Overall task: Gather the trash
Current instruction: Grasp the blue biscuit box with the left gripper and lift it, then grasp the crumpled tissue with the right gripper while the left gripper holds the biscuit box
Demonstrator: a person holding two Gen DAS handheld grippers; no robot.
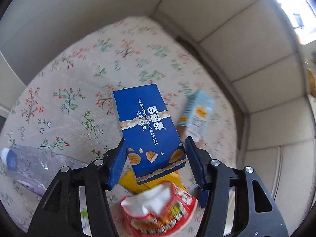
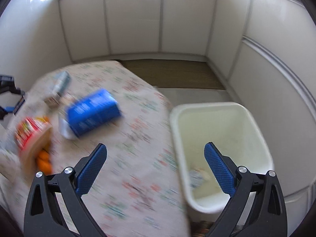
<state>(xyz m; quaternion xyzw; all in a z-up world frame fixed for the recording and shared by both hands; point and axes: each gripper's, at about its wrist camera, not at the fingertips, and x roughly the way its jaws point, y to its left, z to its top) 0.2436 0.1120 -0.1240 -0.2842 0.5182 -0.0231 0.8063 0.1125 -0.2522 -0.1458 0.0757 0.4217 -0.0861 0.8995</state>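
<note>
Floral cloth table (image 1: 65, 98), pale wall panels behind; trash being collected.
L gripper (image 1: 156, 158) grips a blue cardboard biscuit box (image 1: 146, 126) by its lower end, box lifted over a red snack wrapper (image 1: 160, 209) & yellow packet (image 1: 130, 181); clear plastic bottle (image 1: 29, 164) to the left. R gripper (image 2: 156, 165) wide, nothing between pads, over table edge beside a white plastic bin (image 2: 221, 136).

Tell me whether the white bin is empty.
Not empty: the white bin already holds a small crumpled wrapper at its bottom; otherwise its inside looks bare.
</note>
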